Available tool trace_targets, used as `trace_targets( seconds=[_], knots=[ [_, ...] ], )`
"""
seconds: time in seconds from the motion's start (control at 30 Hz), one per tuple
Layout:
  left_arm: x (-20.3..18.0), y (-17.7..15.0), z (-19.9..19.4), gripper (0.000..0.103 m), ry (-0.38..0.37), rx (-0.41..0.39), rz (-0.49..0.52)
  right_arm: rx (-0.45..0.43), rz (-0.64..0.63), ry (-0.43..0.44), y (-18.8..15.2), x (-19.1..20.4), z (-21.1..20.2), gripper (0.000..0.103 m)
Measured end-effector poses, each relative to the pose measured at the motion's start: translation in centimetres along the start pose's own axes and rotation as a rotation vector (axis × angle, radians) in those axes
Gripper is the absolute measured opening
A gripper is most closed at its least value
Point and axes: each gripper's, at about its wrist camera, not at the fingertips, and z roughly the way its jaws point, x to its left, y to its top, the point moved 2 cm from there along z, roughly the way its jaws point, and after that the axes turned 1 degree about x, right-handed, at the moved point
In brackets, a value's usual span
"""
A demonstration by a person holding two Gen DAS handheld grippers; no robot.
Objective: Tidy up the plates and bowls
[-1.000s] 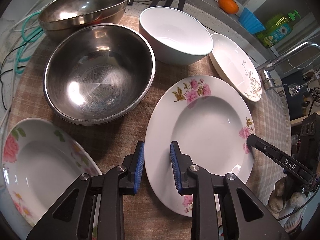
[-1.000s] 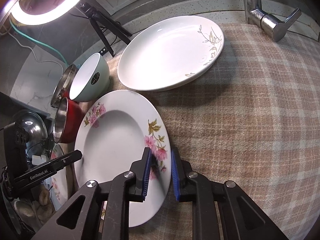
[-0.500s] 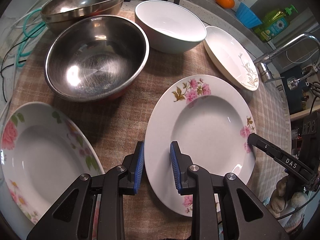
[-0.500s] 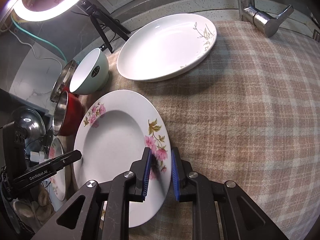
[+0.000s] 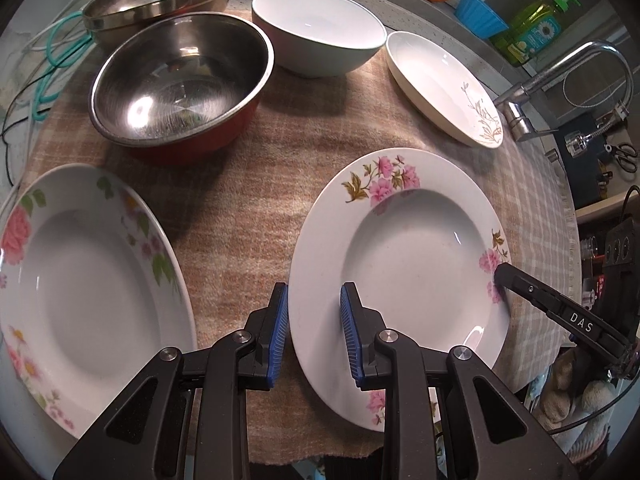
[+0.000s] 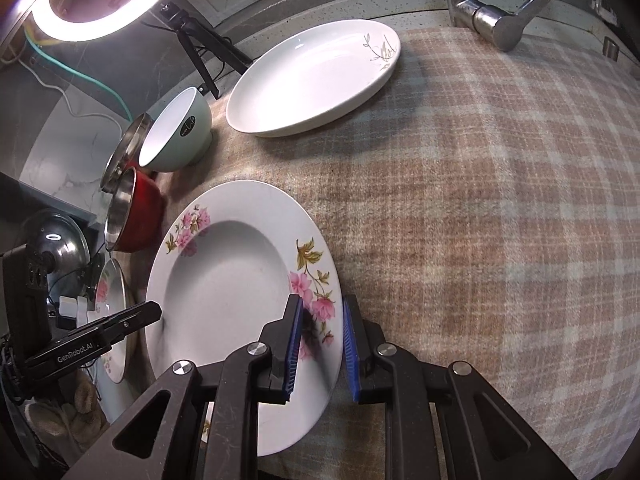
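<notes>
Straddling the pink-flowered plate (image 5: 404, 256) rim at its 9 and 3 o'clock, my left gripper (image 5: 314, 330) and right gripper (image 6: 320, 350) stay spread, not pinching.

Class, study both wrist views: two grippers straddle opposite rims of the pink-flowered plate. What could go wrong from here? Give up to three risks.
1. The pink-flowered plate is held only at its rims by the left gripper and right gripper; uneven lifting could tilt it and let it slip.
2. It overhangs the plaid cloth edge; a drop may send it off.
3. Swinging left, it could strike the rose plate.
</notes>
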Motion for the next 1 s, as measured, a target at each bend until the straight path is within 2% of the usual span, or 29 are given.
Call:
trace_targets(
  seconds=[0.73,1.0],
  knots=[
    [-0.4,-1.2,-0.3,0.024,0.000,0.005,0.014,0.001,0.005,-0.011,-1.9,-0.5,-0.5,0.018],
    [-0.3,-1.2,-0.5,0.024,0.000,-0.001,0.026,-0.003,-0.030,-0.058,-2.0,0.1,-0.5,0.018]
  ],
)
